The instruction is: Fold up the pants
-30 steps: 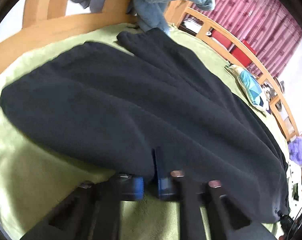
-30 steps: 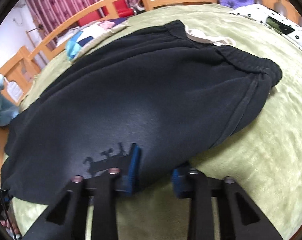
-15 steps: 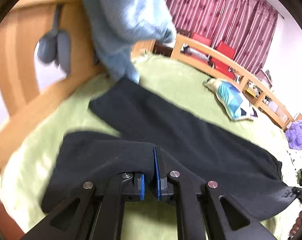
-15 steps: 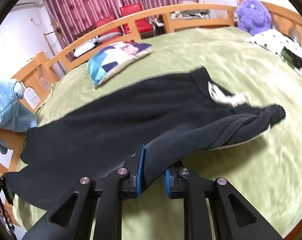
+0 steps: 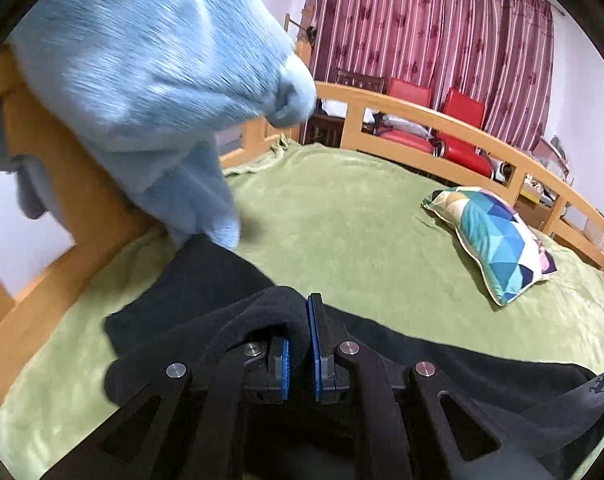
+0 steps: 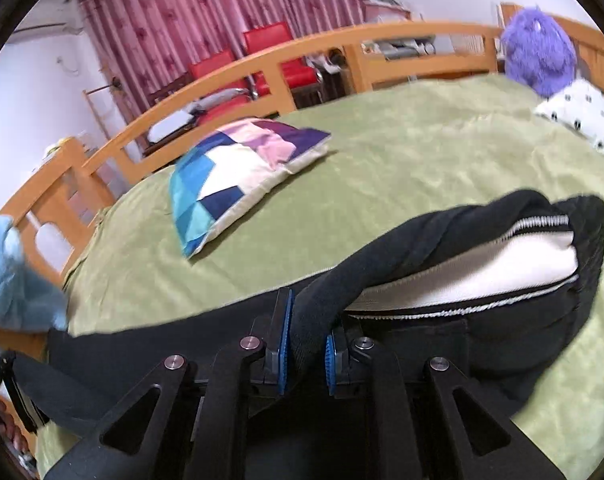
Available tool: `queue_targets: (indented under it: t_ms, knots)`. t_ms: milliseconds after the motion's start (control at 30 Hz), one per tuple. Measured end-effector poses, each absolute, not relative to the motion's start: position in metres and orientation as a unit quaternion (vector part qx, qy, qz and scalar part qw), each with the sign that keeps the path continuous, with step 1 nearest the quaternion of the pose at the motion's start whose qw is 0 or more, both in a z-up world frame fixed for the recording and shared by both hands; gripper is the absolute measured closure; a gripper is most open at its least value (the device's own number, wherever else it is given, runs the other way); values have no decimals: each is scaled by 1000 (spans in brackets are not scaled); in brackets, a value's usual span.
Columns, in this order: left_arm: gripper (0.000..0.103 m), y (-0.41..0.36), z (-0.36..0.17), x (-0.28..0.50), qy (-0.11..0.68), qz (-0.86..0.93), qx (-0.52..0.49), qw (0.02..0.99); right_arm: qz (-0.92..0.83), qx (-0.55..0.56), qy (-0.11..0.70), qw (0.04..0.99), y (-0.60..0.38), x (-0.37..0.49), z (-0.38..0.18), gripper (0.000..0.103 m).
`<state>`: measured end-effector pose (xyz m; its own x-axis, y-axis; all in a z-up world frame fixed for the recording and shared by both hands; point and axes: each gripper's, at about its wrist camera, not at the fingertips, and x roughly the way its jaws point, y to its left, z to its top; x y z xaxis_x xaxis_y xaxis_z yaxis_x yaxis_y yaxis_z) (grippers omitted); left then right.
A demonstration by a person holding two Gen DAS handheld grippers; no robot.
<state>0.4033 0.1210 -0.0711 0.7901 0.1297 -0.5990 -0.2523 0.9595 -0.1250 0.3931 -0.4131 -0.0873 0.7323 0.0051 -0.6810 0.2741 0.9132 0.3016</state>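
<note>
Pants [image 5: 206, 280] of black fleece hang lifted off the green blanket [image 5: 341, 220], pinched at two places: the left gripper [image 5: 299, 344] is clamped on a fold of leg fabric at the lower centre of its frame, and the right gripper [image 6: 305, 340], whose jaws have just been closing, is clamped on a thick twisted roll of cloth near the waistband [image 6: 581, 232], where the white lining [image 6: 481, 264] gapes open at the right. The main risk, as I judge it, is that the soft, heavy fleece slides out of a shallow pinch while carried, or that the twist near the waist gets laid down as a crooked, bunched fold; uneven travel of the two hands would skew the edges. The fluffy light-blue garment [image 5: 150, 80] draped over the wooden bed rail [image 5: 441, 116] at the upper left touches the leg end and could be dragged along. The blanket looks plush and grippy, the pants thick, matte and limp, with a ribbed, elastic waist. A patchwork cushion [image 6: 238, 168] lies on the blanket above the pants in the frame, apart from them.
</note>
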Motion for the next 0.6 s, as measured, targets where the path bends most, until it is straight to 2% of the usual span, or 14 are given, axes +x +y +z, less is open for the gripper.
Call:
queue_targets:
  t_ms: [100,233,300,333,367,400,433,533,600]
  knots:
    - [94,115,-89,427,328,108,-96,934,-83,219,373,898,-418,422,-114,85]
    - [85,106,-108,441,366,103,-77,922,-78,220,410,882,-415,440,-145,66]
    - [82,98,-107,433,374,86,-60,921,-72,210,417,881,-408,434,-148,63]
    - [79,95,-104,428,373,84,-54,923,-70,200,417,884,-403,427,-147,56]
    - [62,91,-100,418,369,80,-45,925,-70,187,418,886,-398,419,-145,47]
    - [41,88,-95,409,367,75,-41,926,-71,176,419,888,-395,413,-144,44]
    - [34,87,-91,402,362,70,-40,929,-70,157,419,892,-389,401,-140,42]
    - [31,80,-77,365,342,58,-31,937,-73,121,419,897,-378,369,-135,40]
    - [28,81,-78,343,348,53,-32,935,-73,98,421,899,-375,343,-134,35]
